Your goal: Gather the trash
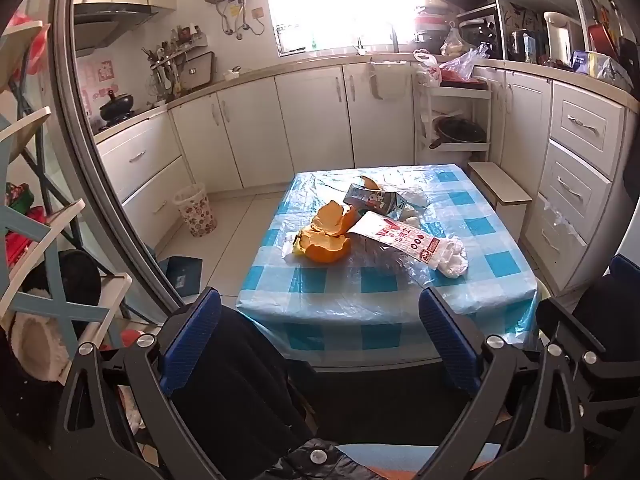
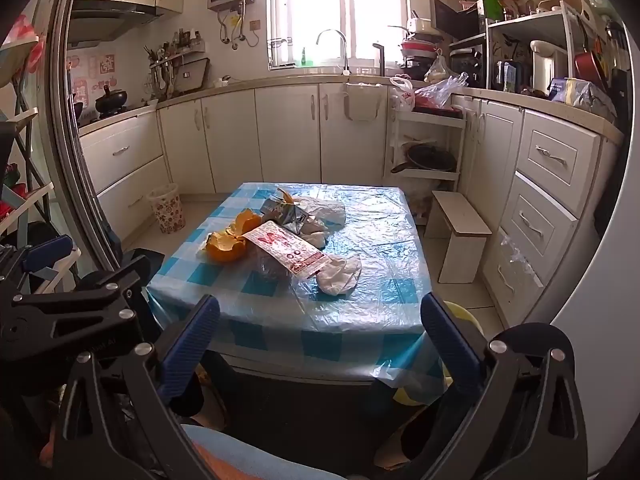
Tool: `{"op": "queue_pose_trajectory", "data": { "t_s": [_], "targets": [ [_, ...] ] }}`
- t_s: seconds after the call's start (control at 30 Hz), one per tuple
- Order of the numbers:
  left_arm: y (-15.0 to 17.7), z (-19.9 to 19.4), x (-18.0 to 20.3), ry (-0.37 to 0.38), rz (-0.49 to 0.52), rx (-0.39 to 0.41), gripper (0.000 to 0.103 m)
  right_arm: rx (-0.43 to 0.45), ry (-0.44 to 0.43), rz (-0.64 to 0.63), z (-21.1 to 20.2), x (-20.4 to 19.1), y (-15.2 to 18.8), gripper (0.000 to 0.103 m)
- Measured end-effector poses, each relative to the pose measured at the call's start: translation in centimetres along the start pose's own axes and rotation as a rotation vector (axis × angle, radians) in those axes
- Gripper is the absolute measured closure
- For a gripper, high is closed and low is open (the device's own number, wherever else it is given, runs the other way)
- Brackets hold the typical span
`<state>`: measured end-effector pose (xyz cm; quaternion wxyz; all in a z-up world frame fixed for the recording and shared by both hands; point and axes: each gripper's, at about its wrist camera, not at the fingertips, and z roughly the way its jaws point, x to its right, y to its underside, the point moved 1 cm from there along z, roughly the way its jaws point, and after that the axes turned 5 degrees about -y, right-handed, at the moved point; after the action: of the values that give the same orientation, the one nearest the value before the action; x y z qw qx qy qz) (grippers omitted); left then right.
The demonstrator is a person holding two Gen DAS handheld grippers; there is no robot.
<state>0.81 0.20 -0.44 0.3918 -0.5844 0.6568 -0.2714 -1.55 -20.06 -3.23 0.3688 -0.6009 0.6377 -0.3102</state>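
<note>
Trash lies on a small table with a blue checked cloth (image 1: 460, 292) (image 2: 380, 280): orange peel (image 1: 326, 236) (image 2: 230, 242), a crushed drink carton (image 1: 374, 198) (image 2: 286, 210), a red-and-white wrapper (image 1: 404, 240) (image 2: 290, 254), crumpled white tissue (image 1: 452, 258) (image 2: 338, 274) and a clear plastic bag (image 2: 324, 210). My left gripper (image 1: 320, 332) is open and empty, held before the table's near edge. My right gripper (image 2: 320, 340) is open and empty, also short of the near edge.
A patterned waste basket (image 1: 196, 210) (image 2: 167, 208) stands on the floor left of the table. A small white stool (image 1: 500, 194) (image 2: 460, 236) is to the right. White cabinets line the walls. A rack (image 1: 48, 240) stands at the left. A yellow object (image 2: 460, 316) sits under the table's right corner.
</note>
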Motion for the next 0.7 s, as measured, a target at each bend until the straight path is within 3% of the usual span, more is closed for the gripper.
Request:
{"op": "queue_pose_trajectory", "data": {
  "t_s": [0.7],
  "targets": [
    [0.6,0.5,-1.2,0.039,-0.059,-0.068,0.008,-0.032,0.036,-0.027,0.5,-0.8,0.3,0.006]
  ]
}}
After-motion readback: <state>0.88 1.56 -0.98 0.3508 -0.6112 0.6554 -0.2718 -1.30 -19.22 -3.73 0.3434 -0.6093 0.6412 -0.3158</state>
